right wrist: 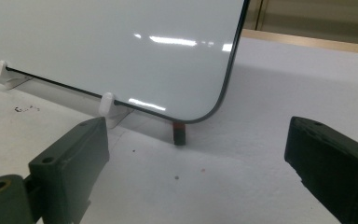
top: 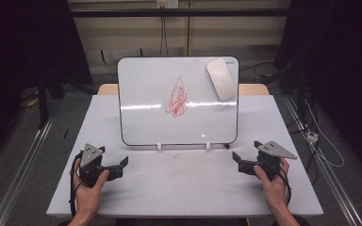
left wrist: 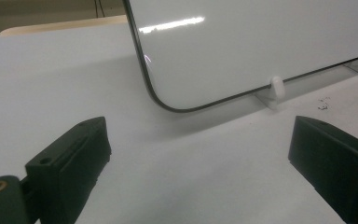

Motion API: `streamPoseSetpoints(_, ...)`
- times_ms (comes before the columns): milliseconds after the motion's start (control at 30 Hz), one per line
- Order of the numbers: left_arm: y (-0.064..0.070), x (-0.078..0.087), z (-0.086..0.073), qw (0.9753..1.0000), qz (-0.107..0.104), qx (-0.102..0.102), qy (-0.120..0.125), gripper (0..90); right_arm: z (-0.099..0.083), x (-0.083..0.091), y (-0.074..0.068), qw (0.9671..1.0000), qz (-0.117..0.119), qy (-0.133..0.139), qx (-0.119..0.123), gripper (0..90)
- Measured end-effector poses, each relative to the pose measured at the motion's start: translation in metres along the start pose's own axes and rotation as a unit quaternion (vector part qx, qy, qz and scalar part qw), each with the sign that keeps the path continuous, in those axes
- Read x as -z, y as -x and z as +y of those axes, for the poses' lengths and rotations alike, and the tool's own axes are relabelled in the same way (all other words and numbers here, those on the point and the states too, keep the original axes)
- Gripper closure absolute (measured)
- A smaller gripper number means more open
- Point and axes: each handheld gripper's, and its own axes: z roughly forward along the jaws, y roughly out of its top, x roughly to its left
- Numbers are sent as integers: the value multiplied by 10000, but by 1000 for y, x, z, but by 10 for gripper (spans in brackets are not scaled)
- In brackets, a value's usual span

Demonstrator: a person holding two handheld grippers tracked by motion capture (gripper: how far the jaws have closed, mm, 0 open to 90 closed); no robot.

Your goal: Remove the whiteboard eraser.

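Whiteboard with illegible red scribble

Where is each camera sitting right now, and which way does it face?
High view: above the person's side, looking forward and down on whiteboard; both hands and grippers show.
Left gripper view: rides the left gripper, facing the board's lower left corner; jaws apart.
Right gripper view: rides the right gripper, facing its lower right corner; jaws apart.
Both gripper views share the white clips.
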Motion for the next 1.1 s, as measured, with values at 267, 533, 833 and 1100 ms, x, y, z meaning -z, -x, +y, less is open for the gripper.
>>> streamPoseSetpoints(267, -2, 1, 0, 10000, 11, -2, 2, 51, 11, -5, 0, 9997, 72, -146, 159, 60)
streamPoseSetpoints(533, -5, 3, -1, 10000, 42, 40, 17, 51, 29, -12, -6, 9987, 197, -195, 432, 56)
streamPoseSetpoints(833, -3, -2, 1, 10000, 17, -17, -36, 51, 64, -25, -2, 9987, 147, -84, 473, 66)
streamPoseSetpoints(1100, -3, -4, 1, 10000, -15, -17, -81, 51, 104, -33, -2, 9982, 31, 45, 595, 111)
